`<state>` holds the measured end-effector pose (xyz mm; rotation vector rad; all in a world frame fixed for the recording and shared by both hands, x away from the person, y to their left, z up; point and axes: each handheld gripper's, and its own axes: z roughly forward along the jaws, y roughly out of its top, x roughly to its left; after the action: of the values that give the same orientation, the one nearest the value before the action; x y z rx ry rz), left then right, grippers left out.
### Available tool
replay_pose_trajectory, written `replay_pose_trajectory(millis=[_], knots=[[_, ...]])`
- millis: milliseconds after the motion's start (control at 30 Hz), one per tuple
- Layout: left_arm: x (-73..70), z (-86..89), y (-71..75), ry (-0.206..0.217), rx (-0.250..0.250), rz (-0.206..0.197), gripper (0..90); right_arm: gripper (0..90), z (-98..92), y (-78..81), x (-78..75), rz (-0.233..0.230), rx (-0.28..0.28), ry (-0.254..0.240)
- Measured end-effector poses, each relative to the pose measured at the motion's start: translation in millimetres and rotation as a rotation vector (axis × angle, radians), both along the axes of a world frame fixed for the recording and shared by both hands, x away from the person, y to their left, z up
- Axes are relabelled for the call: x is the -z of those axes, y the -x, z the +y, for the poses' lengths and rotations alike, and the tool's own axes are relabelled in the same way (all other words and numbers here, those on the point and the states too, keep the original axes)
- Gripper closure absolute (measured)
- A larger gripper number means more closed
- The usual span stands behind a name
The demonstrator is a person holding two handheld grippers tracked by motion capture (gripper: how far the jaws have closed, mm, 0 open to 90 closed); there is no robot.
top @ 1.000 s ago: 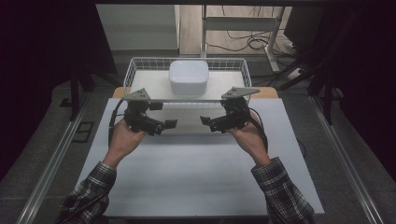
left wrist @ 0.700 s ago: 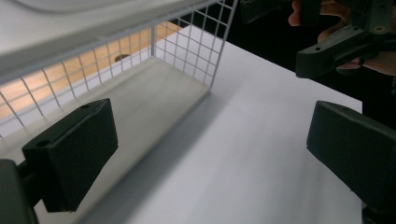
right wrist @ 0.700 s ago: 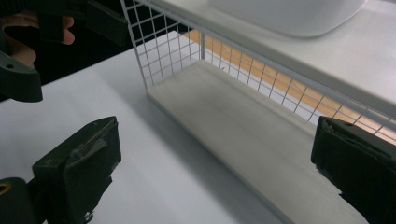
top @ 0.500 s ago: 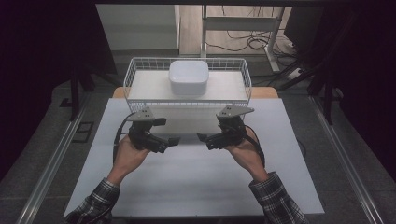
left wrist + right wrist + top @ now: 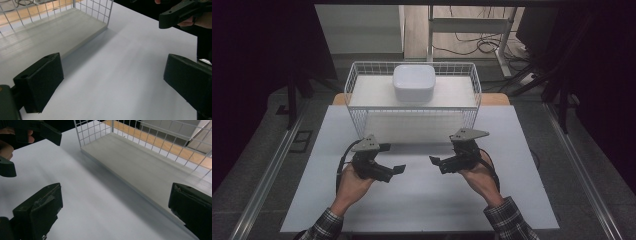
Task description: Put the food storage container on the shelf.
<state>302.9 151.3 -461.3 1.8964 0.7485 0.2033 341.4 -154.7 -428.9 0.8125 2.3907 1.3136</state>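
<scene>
At the centre of the high view stands one wire basket (image 5: pixel 357 95), white, rectangular, its walls a grid of thin rods and its floor a flat pale board. Inside it, toward the back wall at upper centre, sits one white box (image 5: pixel 414 82), smooth, squarish with rounded corners. The basket rests on the far part of a matte white table (image 5: pixel 422 205).

Below it, at lower centre, two hands hold two black grippers over bare table. The left gripper (image 5: pixel 398 170), left of centre, and the right gripper (image 5: pixel 435 162), right of centre, point toward each other, tips near but apart. Each carries one grey three-cornered plate. In both gripper views the blocky black jaws stand wide apart with nothing between them.
</scene>
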Motion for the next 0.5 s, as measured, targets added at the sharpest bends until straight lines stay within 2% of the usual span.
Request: replay_pose_trajectory(millis=[167,267,367,500], knots=[[4.5,0.5,12.5,-0.030,-0.010,-0.021,1.2,0.0,-7.5,8.6,4.0,-0.006,0.002,-0.015],[6.3,1.9,18.7,-0.041,-0.014,-0.029,0.5,0.0,-10.3,15.3,6.4,-0.014,0.004,0.005],[8.6,5.0,24.8,-0.040,-0.015,-0.035,0.5,0.0,-16.6,22.3,8.6,-0.019,0.009,0.010],[11.5,8.6,30.3,-0.033,-0.020,-0.029,0.6,0.0,-27.1,30.7,10.1,-0.024,0.033,-0.009]])
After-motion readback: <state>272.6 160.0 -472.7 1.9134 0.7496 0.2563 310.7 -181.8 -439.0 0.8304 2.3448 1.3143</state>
